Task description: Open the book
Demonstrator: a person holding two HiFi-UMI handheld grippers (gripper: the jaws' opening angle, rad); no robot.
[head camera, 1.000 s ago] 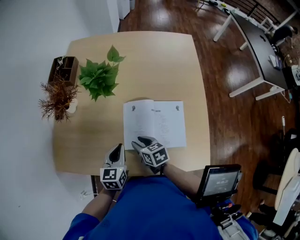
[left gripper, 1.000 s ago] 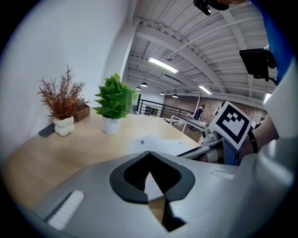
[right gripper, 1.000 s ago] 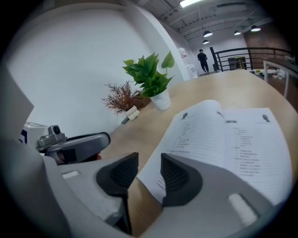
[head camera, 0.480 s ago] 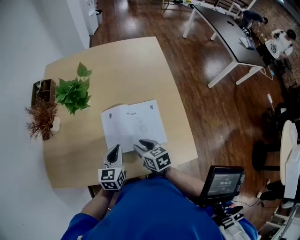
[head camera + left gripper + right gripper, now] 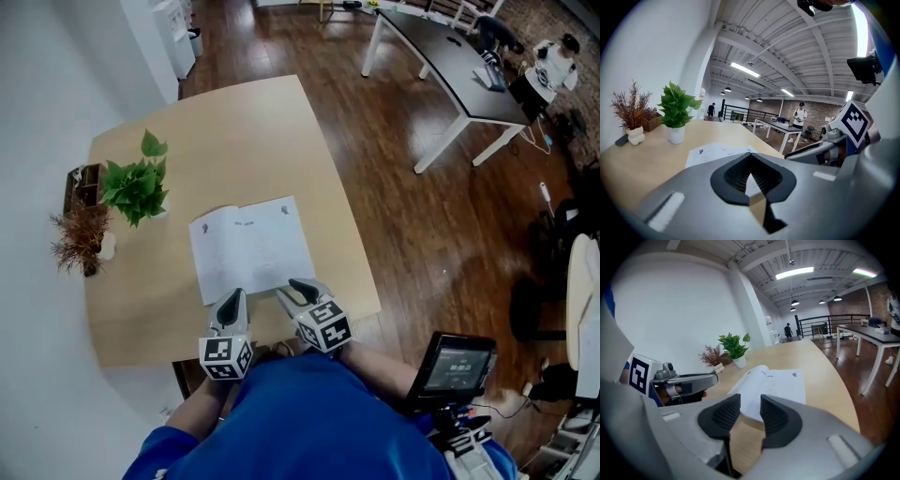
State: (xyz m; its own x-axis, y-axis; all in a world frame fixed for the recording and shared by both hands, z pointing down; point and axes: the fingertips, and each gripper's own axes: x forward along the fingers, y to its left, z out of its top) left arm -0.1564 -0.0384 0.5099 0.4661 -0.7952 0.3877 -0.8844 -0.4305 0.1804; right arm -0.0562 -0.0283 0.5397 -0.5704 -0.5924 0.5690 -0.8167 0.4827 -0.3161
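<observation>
The book (image 5: pixel 248 248) lies open and flat on the light wooden table (image 5: pixel 234 122), white printed pages up. It also shows ahead of the jaws in the left gripper view (image 5: pixel 712 152) and in the right gripper view (image 5: pixel 773 385). My left gripper (image 5: pixel 232 300) hovers at the table's near edge, just short of the book's near left corner, its jaws shut on nothing (image 5: pixel 750 171). My right gripper (image 5: pixel 295 288) hangs at the book's near edge, apart from it. Its jaws (image 5: pixel 750 411) stand open and are closing, with only air between the pads.
A green potted plant (image 5: pixel 134 187), a dried brown plant in a white vase (image 5: pixel 80 239) and a dark wooden box (image 5: pixel 80 183) stand at the table's left side. To the right is wooden floor, a black desk (image 5: pixel 450 56) and a small screen (image 5: pixel 459 366) near my body.
Both grippers have drawn back from the book toward the table's near edge and risen a little. The right gripper no longer overlaps the pages, and its jaws have narrowed slightly.
</observation>
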